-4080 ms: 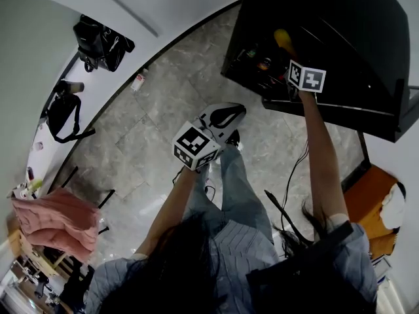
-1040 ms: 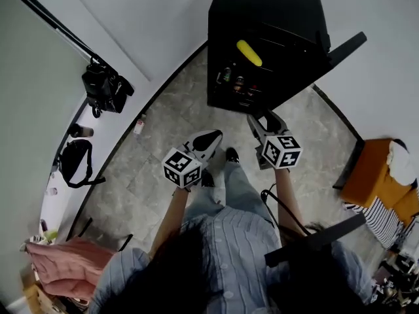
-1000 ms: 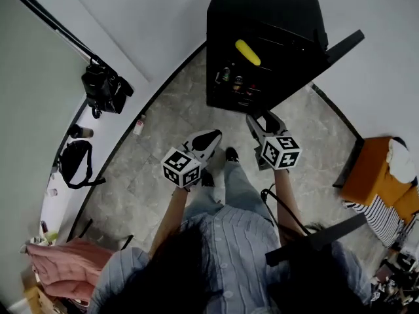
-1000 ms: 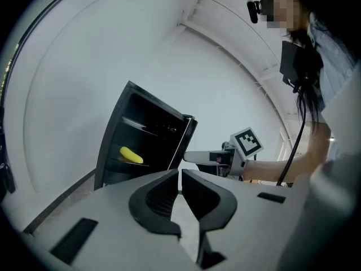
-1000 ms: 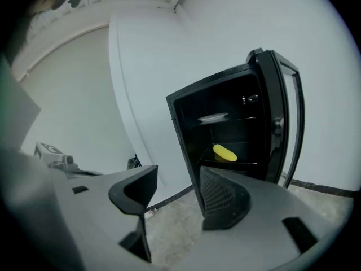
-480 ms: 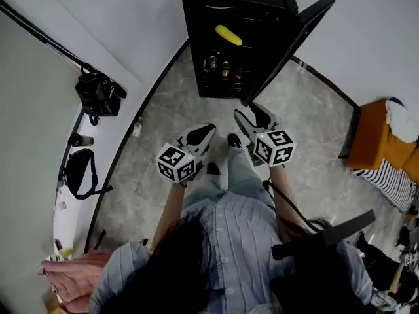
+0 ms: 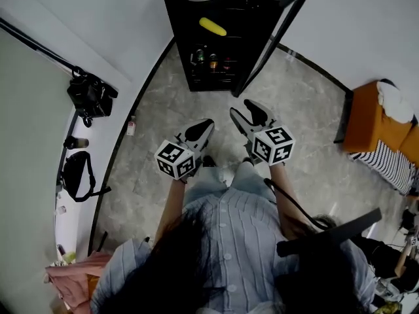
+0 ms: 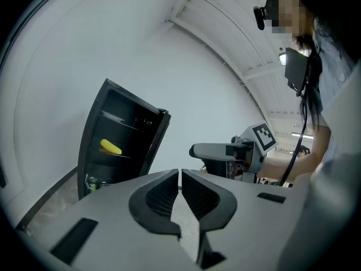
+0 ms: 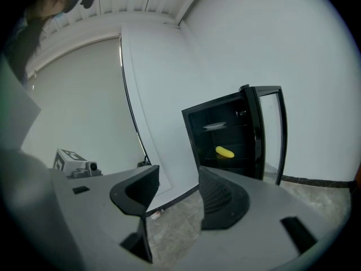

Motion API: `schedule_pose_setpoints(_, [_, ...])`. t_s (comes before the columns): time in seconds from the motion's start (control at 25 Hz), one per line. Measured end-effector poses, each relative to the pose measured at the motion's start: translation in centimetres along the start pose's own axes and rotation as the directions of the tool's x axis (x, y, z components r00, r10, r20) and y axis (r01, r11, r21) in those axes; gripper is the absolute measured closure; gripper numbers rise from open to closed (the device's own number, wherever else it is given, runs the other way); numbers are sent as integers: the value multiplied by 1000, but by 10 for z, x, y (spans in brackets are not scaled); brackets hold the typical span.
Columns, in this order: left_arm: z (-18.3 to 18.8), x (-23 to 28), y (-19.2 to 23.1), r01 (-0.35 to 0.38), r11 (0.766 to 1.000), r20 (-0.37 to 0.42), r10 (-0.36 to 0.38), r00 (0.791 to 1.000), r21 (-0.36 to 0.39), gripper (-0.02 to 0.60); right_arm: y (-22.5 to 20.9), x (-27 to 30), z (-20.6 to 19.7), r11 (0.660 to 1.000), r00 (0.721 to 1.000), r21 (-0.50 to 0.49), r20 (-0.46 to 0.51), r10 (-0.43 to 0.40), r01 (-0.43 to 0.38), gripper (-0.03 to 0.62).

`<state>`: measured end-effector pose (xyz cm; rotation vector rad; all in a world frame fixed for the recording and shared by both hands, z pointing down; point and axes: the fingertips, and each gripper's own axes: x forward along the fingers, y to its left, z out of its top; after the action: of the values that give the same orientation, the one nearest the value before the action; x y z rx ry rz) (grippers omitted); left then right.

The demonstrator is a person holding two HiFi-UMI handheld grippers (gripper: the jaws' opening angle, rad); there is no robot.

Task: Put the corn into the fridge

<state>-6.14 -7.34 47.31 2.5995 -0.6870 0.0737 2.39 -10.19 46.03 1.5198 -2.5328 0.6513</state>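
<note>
Left gripper [image 8: 180, 175] has its jaws almost together, holding nothing; right gripper [image 9: 179, 178] has them apart, empty. Beyond, the fridge [image 7: 175, 41] has its door [image 7: 275, 26] open. The corn [image 7: 212, 26] lies on the upper shelf, perhaps bottles [image 7: 211, 60] below. A bag [image 7: 90, 95] lies left.

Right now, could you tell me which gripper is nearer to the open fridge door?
Right. The right gripper is just in front of the fridge door, near its free edge; the left gripper is farther off, to its left.
</note>
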Motion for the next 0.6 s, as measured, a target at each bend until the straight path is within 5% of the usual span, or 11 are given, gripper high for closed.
schedule_pose_setpoints(0.6, [6, 41, -83, -117, 993, 81, 116, 990, 2, 573, -12, -80, 4, 984, 986, -70, -31, 162, -163, 416])
